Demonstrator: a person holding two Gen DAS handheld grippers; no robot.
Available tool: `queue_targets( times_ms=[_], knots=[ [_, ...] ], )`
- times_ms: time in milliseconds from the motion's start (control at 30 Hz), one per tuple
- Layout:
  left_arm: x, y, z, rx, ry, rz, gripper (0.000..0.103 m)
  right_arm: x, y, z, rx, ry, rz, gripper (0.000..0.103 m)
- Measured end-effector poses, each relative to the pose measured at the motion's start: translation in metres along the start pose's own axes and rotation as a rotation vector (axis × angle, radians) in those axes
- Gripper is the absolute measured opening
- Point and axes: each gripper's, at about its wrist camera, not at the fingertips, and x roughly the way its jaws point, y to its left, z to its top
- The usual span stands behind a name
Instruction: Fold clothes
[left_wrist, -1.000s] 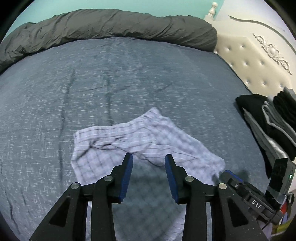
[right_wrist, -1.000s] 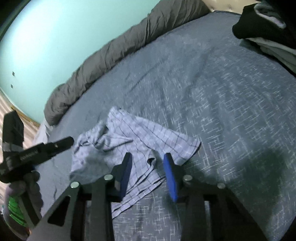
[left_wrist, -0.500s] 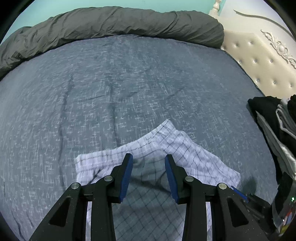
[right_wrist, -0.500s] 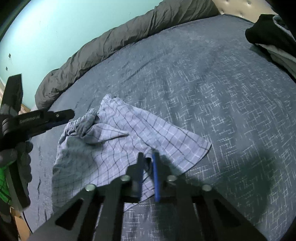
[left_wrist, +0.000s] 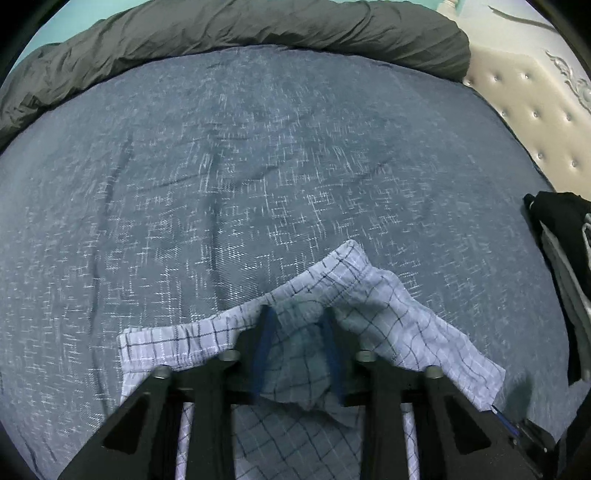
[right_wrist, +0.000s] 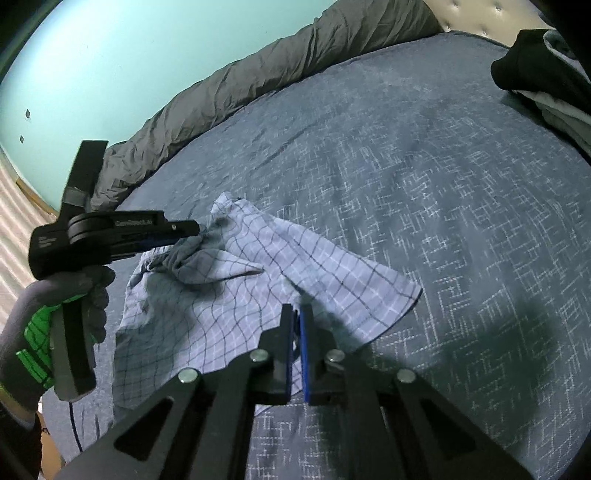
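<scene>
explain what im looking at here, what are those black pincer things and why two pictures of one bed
There is no robot: a person's gloved hand holds hand-operated tongs, one in each hand. Each carries a camera looking along its fingers, hence two pictures. One shows the left tongs, the other the right tongs, with the left tongs also seen from the side. On the blue-grey bed cover lies a pale checked garment. The right tongs are shut on its near edge. The left tongs are closing, with bunched cloth between them. Folded dark clothes are piled near the headboard.
</scene>
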Motion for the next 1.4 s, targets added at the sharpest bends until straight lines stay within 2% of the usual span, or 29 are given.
queue_targets(
  times_ms=[67, 333, 500, 667, 967, 1033, 1167, 1300, 1400],
  knots=[
    [-0.002, -0.003, 0.0, 0.014, -0.008, 0.001, 0.007, -0.001, -0.001, 0.0, 0.006, -0.001, 0.003, 0.002],
    [-0.04, -0.01, 0.004, 0.007, -0.124, -0.028, 0.006, -0.013, -0.002, 0.0, 0.018, -0.02, 0.022, 0.002],
    [-0.052, -0.021, 0.016, 0.007, -0.165, -0.047, 0.006, -0.028, -0.006, 0.004, 0.027, -0.05, 0.016, 0.002],
    [-0.039, -0.032, 0.028, 0.005, -0.149, -0.044, 0.006, -0.035, -0.025, 0.007, 0.063, -0.061, -0.002, 0.002],
    [0.006, -0.029, 0.035, -0.035, -0.074, -0.032, 0.009, -0.02, -0.039, 0.002, 0.092, -0.026, -0.019, 0.002],
    [0.002, -0.025, 0.036, -0.04, -0.081, -0.035, 0.009, -0.017, -0.041, 0.0, 0.095, -0.016, -0.02, 0.002],
    [-0.016, -0.009, 0.043, -0.023, -0.121, -0.016, 0.024, -0.019, -0.044, -0.002, 0.092, -0.015, -0.022, 0.002],
    [-0.026, 0.01, 0.037, 0.018, -0.105, 0.029, 0.024, -0.02, -0.046, -0.003, 0.097, -0.014, -0.022, 0.002],
    [-0.035, 0.034, 0.019, 0.022, -0.085, 0.04, 0.025, -0.021, -0.047, -0.003, 0.099, -0.014, -0.02, 0.002]
  ],
)
